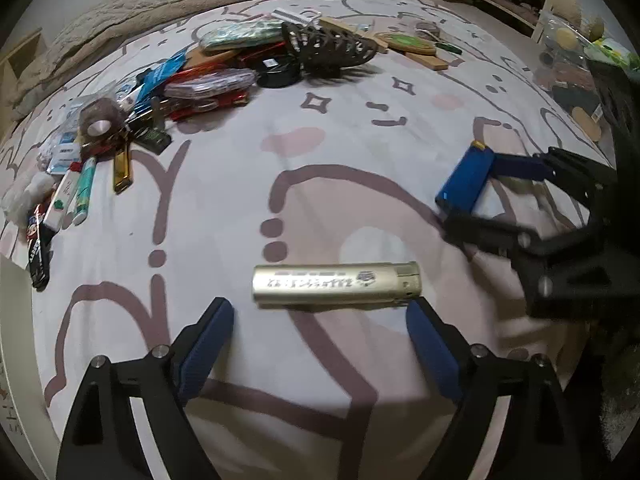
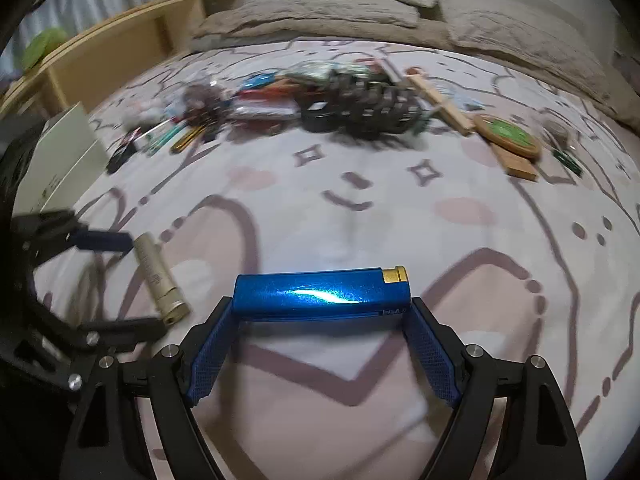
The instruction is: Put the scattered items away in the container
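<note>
Lighters are what I have under both tongs right now. The blue lighter (image 2: pixel 322 294) with its gold cap lies crosswise between the pads of my right gripper (image 2: pixel 320 312); each pad touches one end of it, so I read it as held lengthwise, just over the sheet. From my left wrist camera the same blue lighter (image 1: pixel 466 180) shows off to the right, pinched end to end.

The gold lighter (image 1: pixel 336 284) lies flat on the bed sheet (image 1: pixel 224 208), crosswise just ahead of my left gripper (image 1: pixel 320 316). Those tongs stand wide, both pads clear of it, nothing between them. In the right wrist view the gold lighter (image 2: pixel 160 280) sits between the left gripper's spread fingers.

Farther back, a pile of small things stretches across the sheet: a black hair claw (image 1: pixel 328 50), a black round tin (image 1: pixel 278 74), red packets, a roll of brown tape (image 1: pixel 99 118), a gold bar-shaped lighter (image 1: pixel 123 172), a teal lighter (image 1: pixel 85 190) and a white one beside it. To the right lie wooden pieces and a round coaster (image 2: pixel 508 134) with a green face. A white box (image 2: pixel 60 160) stands at the left edge; rumpled beige bedding (image 2: pixel 360 12) lies behind everything.
</note>
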`<action>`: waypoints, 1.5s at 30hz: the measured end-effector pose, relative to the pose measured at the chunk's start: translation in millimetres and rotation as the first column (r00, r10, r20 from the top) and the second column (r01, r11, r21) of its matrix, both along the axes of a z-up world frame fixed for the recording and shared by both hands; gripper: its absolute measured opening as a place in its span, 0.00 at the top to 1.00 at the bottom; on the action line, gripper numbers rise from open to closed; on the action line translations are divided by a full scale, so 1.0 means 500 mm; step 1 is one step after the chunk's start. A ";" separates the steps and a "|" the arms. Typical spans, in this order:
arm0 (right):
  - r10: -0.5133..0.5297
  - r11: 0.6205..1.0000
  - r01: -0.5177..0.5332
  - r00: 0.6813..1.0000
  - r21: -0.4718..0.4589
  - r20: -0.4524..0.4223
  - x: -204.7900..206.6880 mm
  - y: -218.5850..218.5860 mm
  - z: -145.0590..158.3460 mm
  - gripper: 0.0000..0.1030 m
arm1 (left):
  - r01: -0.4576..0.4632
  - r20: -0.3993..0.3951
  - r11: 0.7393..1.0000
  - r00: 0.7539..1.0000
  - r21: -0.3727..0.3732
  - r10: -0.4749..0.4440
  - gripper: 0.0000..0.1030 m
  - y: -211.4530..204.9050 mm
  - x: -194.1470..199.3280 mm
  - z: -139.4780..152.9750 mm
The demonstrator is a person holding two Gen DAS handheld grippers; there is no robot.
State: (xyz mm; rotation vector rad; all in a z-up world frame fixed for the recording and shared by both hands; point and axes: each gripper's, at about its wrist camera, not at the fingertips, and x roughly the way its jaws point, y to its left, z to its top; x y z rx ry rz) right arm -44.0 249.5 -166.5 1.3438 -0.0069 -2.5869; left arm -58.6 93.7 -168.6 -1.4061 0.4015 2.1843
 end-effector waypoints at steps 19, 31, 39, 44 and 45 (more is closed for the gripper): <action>-0.047 0.995 0.047 0.999 0.084 0.003 -0.010 0.014 -0.031 0.18 | -0.076 -0.057 0.997 0.995 0.027 0.078 0.19 0.021 -0.009 -0.009; -0.061 0.994 0.064 0.997 0.084 -0.042 0.001 0.011 -0.031 0.19 | -0.075 -0.077 0.997 0.994 0.013 0.076 0.20 0.021 0.002 -0.008; -0.093 0.989 0.099 0.994 0.105 -0.062 0.016 0.003 -0.022 0.19 | -0.109 -0.103 0.994 0.988 0.024 0.111 0.20 0.019 0.002 -0.008; -0.103 0.989 0.109 0.993 0.098 -0.063 0.030 -0.004 -0.018 0.19 | -0.142 -0.114 0.990 0.983 0.026 0.144 0.20 0.013 -0.001 -0.006; -0.104 0.989 0.110 0.993 0.096 -0.063 0.033 -0.006 -0.017 0.19 | -0.149 -0.114 0.988 0.982 0.027 0.151 0.20 0.011 -0.002 -0.005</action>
